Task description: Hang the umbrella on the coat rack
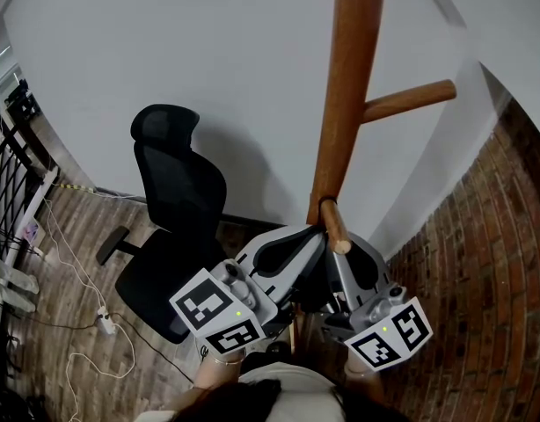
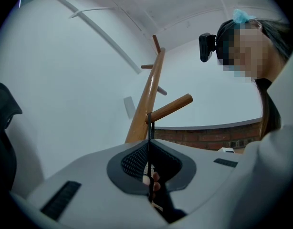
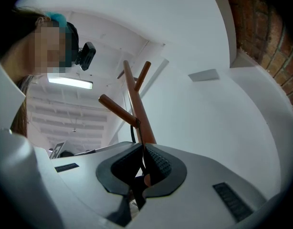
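Currently both clamped: left gripper and right gripper each pinch the thin black umbrella strap loop. The loop hangs over the short round wooden peg of the smooth brown coat rack pole. The umbrella body is hidden below. Black high-back office chair well left, red brick wall near right.

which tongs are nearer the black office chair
Left. Both grip the strap, but the left tongs sit left of the coat rack pole, toward the black office chair; the right tongs sit right of it.
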`<state>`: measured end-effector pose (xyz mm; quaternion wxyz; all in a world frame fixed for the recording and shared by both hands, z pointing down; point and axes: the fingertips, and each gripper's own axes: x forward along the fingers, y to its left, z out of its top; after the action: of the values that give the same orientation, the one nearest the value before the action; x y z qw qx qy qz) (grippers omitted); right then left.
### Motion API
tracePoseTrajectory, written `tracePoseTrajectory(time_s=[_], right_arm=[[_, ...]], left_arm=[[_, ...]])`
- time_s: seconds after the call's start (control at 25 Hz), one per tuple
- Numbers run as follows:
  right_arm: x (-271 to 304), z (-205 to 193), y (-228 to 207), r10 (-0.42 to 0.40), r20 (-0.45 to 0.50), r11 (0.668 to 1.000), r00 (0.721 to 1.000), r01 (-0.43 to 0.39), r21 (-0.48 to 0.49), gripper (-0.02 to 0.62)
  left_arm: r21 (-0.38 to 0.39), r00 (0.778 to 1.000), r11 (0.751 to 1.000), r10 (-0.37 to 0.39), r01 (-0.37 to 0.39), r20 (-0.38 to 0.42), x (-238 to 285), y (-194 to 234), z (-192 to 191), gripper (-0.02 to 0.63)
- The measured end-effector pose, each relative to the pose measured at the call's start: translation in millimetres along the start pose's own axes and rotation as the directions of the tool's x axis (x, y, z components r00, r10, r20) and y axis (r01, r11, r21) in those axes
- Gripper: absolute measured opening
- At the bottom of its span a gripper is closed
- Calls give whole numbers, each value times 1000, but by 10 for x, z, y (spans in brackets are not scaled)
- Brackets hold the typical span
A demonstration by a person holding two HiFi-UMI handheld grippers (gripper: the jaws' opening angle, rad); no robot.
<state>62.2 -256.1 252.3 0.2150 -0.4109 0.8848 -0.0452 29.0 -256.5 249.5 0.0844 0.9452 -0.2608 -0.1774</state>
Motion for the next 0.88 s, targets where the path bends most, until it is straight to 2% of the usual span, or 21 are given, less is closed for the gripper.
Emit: tracePoseTrajectory(time_s=[0.48,0.88], right_arm=[[-86,40,-12,-1,2,1000,1000,1,-4,38],[-206,77,-1,-12,5,1000,1000,12,2,38]], left_arm=[[18,1000,1000,11,-10,-12,14,-66,-32,12],[35,997,996,79,-79,-2,-93,-62,1,12]])
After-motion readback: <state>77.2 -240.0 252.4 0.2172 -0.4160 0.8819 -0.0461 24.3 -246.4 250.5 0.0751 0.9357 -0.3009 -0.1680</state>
